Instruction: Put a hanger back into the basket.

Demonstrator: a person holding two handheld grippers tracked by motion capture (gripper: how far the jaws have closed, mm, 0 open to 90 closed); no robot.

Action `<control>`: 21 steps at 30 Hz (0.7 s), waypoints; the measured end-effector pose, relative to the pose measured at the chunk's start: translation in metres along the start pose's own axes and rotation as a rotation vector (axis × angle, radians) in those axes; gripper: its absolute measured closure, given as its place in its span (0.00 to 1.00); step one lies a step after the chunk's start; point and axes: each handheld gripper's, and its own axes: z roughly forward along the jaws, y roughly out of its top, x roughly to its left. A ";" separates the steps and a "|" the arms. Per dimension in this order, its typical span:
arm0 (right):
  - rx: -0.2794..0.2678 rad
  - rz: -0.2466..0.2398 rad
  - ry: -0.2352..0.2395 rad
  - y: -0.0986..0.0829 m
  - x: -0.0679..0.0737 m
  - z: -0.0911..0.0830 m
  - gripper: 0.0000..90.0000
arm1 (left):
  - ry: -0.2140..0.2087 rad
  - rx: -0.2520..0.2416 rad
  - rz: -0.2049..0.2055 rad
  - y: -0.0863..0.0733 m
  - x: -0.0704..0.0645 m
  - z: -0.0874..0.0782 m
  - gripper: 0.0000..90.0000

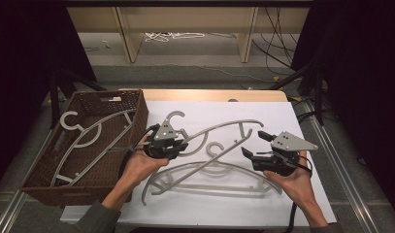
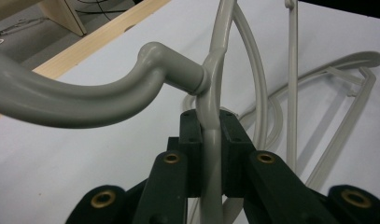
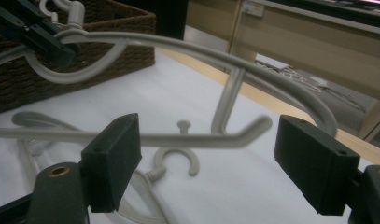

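High view: the left gripper (image 1: 172, 143) is clamped on a pale grey plastic hanger (image 1: 219, 130), gripping it just below the hook, near the middle of the white-covered bench (image 1: 263, 204). The hanger is smooth, round-sectioned moulded plastic with a curved top arm, a straight lower bar and a swivel-type hook on a short cylindrical neck; it is lifted and tilted, its far end reaching toward the right gripper (image 1: 255, 144). In the left gripper view the 2 black jaws press flat against the thin stem of the hanger (image 2: 211, 140), the thick hook curling off to the left. In the right gripper view the black block-shaped jaws of the right gripper (image 3: 206, 163) stand wide apart, with the hanger's lower bar (image 3: 178, 139) crossing between them, untouched. A second hanger (image 1: 209, 177) of the same grey plastic lies flat on the bench beneath. At the left sits a dark brown woven basket (image 1: 137, 104), coarse in texture, holding 2 more hangers (image 1: 83, 141). No writing can be read.
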 end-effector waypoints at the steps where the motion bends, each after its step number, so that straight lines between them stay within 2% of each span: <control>1: -0.001 0.009 0.002 -0.001 0.000 -0.001 0.25 | -0.008 -0.007 -0.007 0.000 0.001 -0.002 0.91; 2: -0.002 0.028 0.003 -0.003 0.001 -0.001 0.25 | -0.018 -0.016 -0.026 0.000 0.002 -0.003 0.91; 3: -0.007 0.034 0.004 -0.004 0.003 -0.001 0.24 | -0.019 -0.023 -0.029 0.001 0.004 -0.005 0.91; 5: -0.022 0.019 0.001 -0.007 0.005 -0.002 0.22 | -0.017 -0.030 -0.036 0.002 0.007 -0.009 0.91; 7: -0.019 0.035 0.015 -0.010 0.009 -0.003 0.22 | -0.019 -0.055 -0.070 0.002 0.009 -0.013 0.91; 8: -0.036 0.040 0.008 -0.012 0.012 -0.003 0.21 | -0.023 -0.055 -0.071 0.003 0.010 -0.016 0.91; 9: -0.032 0.038 0.017 -0.014 0.014 -0.004 0.21 | -0.023 -0.077 -0.086 0.003 0.011 -0.017 0.91; 10: -0.048 0.033 0.015 -0.017 0.015 -0.003 0.21 | -0.021 -0.070 -0.076 0.004 0.013 -0.020 0.91; 11: -0.034 0.036 0.011 -0.019 0.017 -0.004 0.21 | -0.012 -0.085 -0.099 0.004 0.012 -0.020 0.91; 12: -0.031 0.044 0.015 -0.021 0.018 -0.005 0.21 | -0.015 -0.080 -0.092 0.004 0.014 -0.022 0.91; 13: -0.030 0.049 0.015 -0.022 0.019 -0.006 0.20 | -0.025 -0.085 -0.109 0.004 0.014 -0.023 0.91; 14: -0.045 0.053 0.019 -0.025 0.020 -0.006 0.20 | -0.017 -0.071 -0.099 0.004 0.014 -0.026 0.91; 15: -0.040 0.051 0.009 -0.027 0.021 -0.007 0.19 | -0.030 -0.087 -0.113 0.003 0.014 -0.026 0.91; 16: -0.025 0.072 0.027 -0.029 0.023 -0.008 0.19 | -0.031 -0.087 -0.121 0.003 0.014 -0.027 0.91; 17: -0.037 0.059 0.027 -0.031 0.023 -0.008 0.19 | -0.036 -0.095 -0.129 0.002 0.015 -0.028 0.91; 18: -0.030 0.077 0.031 -0.033 0.025 -0.009 0.19 | -0.037 -0.099 -0.140 0.001 0.015 -0.029 0.91; 21: -0.025 0.060 0.036 -0.036 0.026 -0.011 0.19 | -0.050 -0.095 -0.166 0.002 0.018 -0.035 0.91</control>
